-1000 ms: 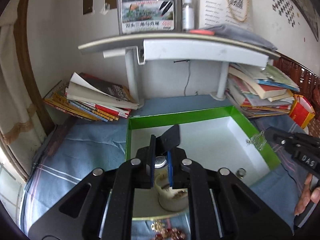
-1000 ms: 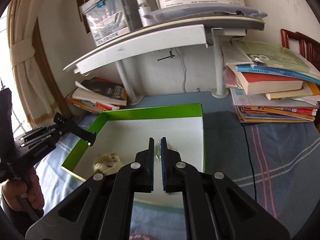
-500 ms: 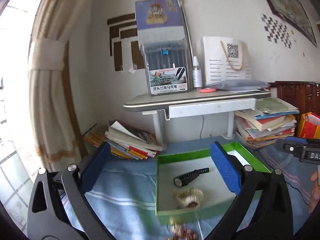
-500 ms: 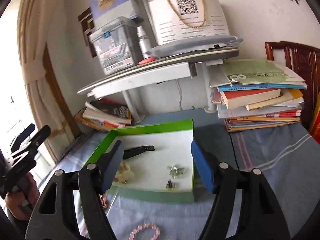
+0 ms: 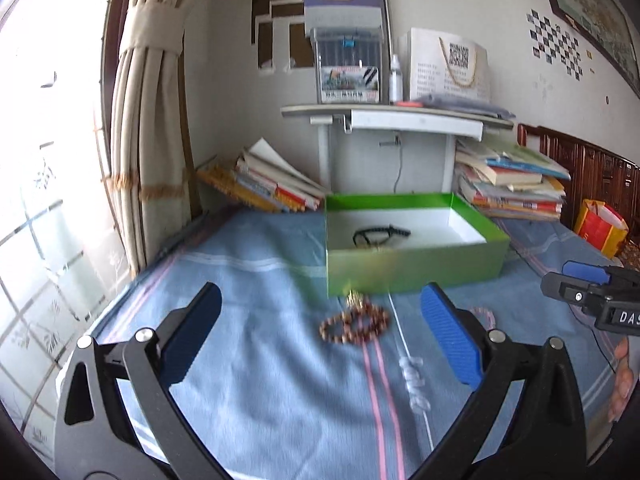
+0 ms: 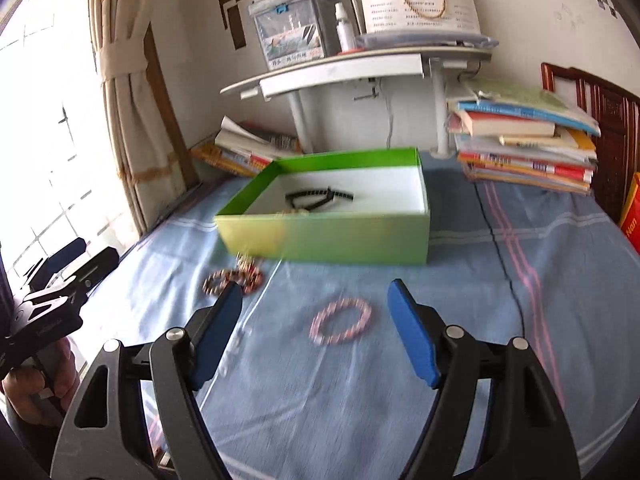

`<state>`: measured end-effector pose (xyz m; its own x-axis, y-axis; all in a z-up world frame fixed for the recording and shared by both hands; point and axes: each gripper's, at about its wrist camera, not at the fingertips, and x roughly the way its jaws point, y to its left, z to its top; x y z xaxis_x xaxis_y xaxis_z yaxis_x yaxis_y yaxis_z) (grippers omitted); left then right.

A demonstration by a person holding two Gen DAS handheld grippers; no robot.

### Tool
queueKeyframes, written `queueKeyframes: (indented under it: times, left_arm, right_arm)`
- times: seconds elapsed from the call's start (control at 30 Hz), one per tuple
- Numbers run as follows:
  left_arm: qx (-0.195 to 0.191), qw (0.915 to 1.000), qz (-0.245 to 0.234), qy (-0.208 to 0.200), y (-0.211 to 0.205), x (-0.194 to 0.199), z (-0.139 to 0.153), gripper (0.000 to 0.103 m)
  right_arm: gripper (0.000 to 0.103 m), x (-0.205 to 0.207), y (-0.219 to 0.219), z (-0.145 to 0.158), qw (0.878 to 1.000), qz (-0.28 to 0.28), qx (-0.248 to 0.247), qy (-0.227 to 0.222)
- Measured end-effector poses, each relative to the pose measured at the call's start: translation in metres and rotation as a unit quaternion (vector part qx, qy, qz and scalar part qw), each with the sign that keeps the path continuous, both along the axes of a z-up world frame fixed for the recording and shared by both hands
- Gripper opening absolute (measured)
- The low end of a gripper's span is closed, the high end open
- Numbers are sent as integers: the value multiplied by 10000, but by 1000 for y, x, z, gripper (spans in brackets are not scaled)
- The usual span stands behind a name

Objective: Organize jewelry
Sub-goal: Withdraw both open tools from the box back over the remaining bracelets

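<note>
A green box (image 5: 412, 258) (image 6: 328, 236) with a white inside stands on the blue cloth and holds a black watch (image 5: 380, 234) (image 6: 320, 196). In front of it lie a brown bead bracelet (image 5: 354, 322) (image 6: 234, 278), a pink bead bracelet (image 6: 340, 320) and a clear chain (image 5: 414, 380). My left gripper (image 5: 320, 332) is open and empty, back from the box above the brown bracelet. My right gripper (image 6: 316, 328) is open and empty, just short of the pink bracelet. Each gripper shows at the edge of the other's view.
A white shelf stand (image 5: 396, 120) with a marker case and a paper bag stands behind the box. Book piles lie at its left (image 5: 264, 184) and right (image 5: 512, 184). A curtain and window are at the left. A red-yellow bag (image 5: 600, 228) sits at the right.
Both grippers were shut inside the box, then opened and pulled back out toward me. The watch and other pieces stay in the box. The bracelets on the cloth have come into view.
</note>
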<state>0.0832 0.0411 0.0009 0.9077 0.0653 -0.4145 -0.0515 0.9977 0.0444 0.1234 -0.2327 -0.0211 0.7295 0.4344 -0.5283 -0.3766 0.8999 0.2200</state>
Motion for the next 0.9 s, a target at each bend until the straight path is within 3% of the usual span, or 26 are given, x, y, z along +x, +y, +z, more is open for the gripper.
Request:
queueKeyframes:
  times: [0.3,0.9]
  left_arm:
    - [240,9989,-282,287,-18,-18,-22,99]
    - [267,9984,-359,336,-23,-21,-21,99]
  right_arm:
    - [74,-36,3,-15,9998,22,-172,54]
    - [74,-42,-2,-11,9999,-42,-118,-4]
